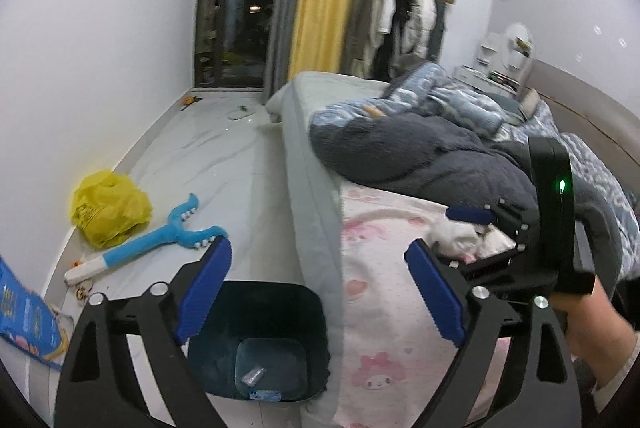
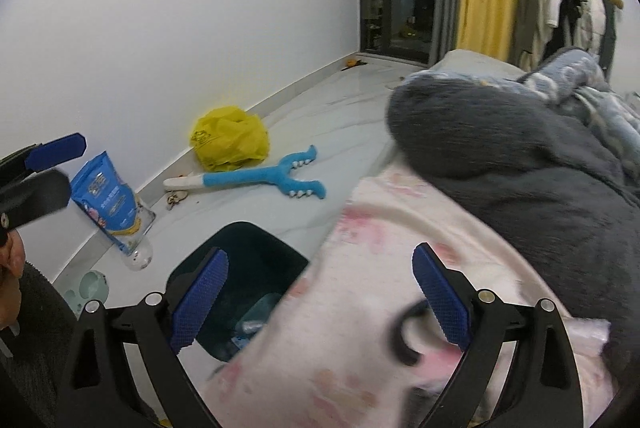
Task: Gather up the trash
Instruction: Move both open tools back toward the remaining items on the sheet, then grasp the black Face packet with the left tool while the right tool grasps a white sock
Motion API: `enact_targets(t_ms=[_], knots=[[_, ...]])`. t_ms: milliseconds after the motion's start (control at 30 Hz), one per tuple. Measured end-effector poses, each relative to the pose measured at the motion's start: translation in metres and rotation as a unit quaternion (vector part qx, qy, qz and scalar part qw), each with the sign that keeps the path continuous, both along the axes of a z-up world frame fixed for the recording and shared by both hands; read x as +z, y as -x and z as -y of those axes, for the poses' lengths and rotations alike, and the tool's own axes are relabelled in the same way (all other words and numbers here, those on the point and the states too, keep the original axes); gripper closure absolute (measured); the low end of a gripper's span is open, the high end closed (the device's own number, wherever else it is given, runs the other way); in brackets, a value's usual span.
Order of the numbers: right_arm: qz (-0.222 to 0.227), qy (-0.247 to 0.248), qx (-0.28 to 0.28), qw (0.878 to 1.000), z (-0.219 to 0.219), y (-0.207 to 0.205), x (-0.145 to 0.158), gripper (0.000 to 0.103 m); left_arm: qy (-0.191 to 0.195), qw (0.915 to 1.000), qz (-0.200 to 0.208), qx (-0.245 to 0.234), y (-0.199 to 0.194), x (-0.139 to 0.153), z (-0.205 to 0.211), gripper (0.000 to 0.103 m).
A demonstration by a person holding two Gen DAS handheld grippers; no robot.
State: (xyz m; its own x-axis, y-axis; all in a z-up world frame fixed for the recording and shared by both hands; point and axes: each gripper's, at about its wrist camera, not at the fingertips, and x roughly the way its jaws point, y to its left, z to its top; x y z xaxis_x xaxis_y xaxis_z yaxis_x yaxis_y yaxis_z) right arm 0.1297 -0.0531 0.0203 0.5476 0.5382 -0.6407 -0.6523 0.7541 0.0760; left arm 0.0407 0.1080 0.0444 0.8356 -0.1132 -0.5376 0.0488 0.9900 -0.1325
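A dark teal trash bin stands on the floor beside the bed, with small clear wrappers at its bottom; it also shows in the right wrist view. My left gripper is open and empty above the bin and the bed edge. The right gripper shows in the left wrist view, open over the pink blanket, with crumpled white tissue between its fingers. In its own view the right gripper is open above the pink blanket. A crumpled yellow plastic bag lies by the wall, also seen in the right wrist view.
A blue plush toy lies on the floor near the bag. A blue snack pouch and a clear bottle lean by the wall. A grey and blue duvet is piled on the bed. Curtains and a glass door stand at the far end.
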Motion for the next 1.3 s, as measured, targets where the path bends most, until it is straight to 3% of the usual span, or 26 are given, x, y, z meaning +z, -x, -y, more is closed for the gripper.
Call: enact_targets(t_ms=[367, 567, 933, 1300], knots=[[0.004, 0.009, -0.040, 0.999, 0.069, -0.007, -0.003, 0.009, 0.006, 0.9958, -0.011, -0.091, -0.016, -0.025, 0.046, 0.010], [-0.008, 0.017, -0.061, 0.998, 0.103, -0.008, -0.017, 0.009, 0.006, 0.9911, -0.004, -0.133, -0.021, -0.029, 0.077, 0.008], [-0.040, 0.004, -0.091, 0.995, 0.149, -0.013, -0.034, 0.009, 0.009, 0.9804, -0.034, -0.194, -0.036, -0.050, 0.121, 0.008], [-0.110, -0.064, -0.109, 0.986, 0.184, -0.028, -0.063, 0.009, -0.003, 0.9672, -0.066, -0.245, -0.043, -0.071, 0.162, 0.008]])
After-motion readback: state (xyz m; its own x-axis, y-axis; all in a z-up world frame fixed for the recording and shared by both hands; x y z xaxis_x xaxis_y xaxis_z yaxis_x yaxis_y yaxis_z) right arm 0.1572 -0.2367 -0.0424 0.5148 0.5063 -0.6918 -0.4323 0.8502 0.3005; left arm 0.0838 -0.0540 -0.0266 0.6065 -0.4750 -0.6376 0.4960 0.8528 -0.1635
